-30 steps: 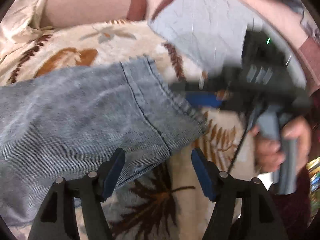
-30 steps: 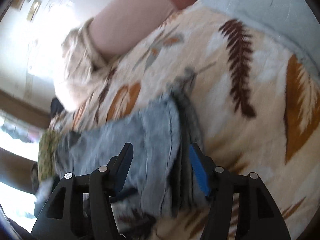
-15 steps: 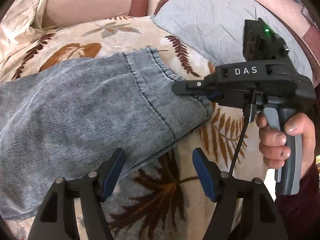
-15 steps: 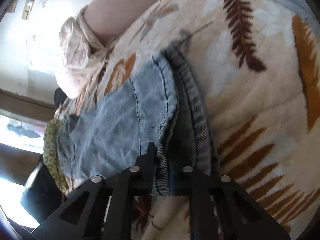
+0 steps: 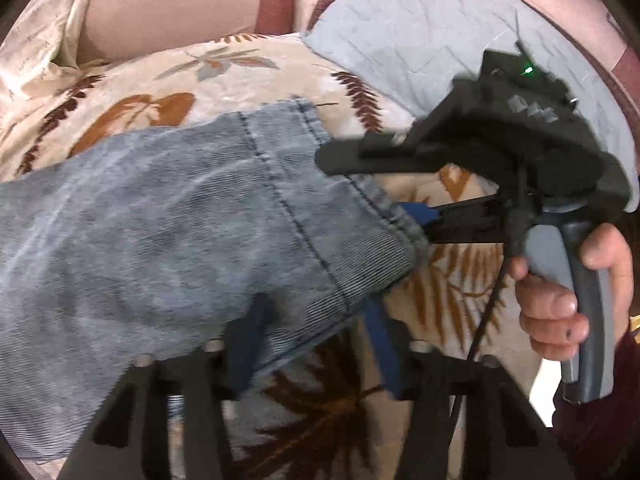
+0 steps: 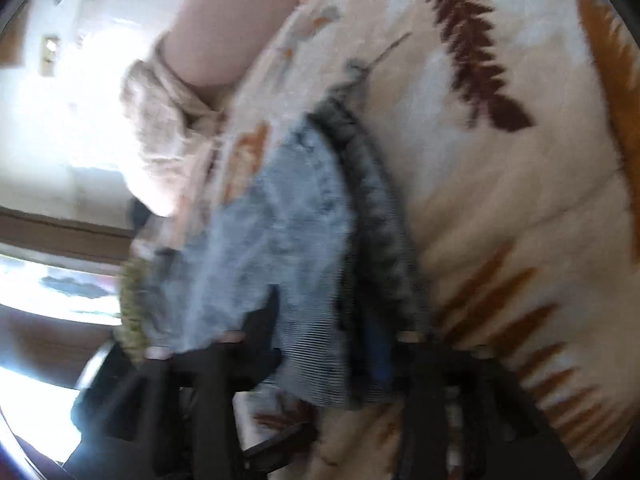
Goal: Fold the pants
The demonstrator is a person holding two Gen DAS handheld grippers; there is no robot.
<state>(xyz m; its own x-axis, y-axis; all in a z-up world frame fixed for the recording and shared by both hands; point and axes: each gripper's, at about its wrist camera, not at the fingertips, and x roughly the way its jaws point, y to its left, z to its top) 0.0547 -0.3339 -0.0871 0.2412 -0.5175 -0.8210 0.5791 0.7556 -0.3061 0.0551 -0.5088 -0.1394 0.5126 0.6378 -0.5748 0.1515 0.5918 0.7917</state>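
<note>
jeans leg (image 5: 180,232) flat on leaf-print blanket (image 5: 224,76), long axis running left from hem | left tool (image 5: 316,344) closing astride near hem corner, not yet pinching | right tool (image 5: 376,184) opening astride far hem corner | both at hem

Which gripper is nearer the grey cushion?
Right. Right gripper, opening around the jeans hem, is beside the grey cushion; left gripper, closing over the jeans' near edge, sits farther.

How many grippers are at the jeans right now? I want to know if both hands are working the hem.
2: the left gripper closing over the jeans' near hem corner, and the right gripper opening around the far hem corner.
</note>
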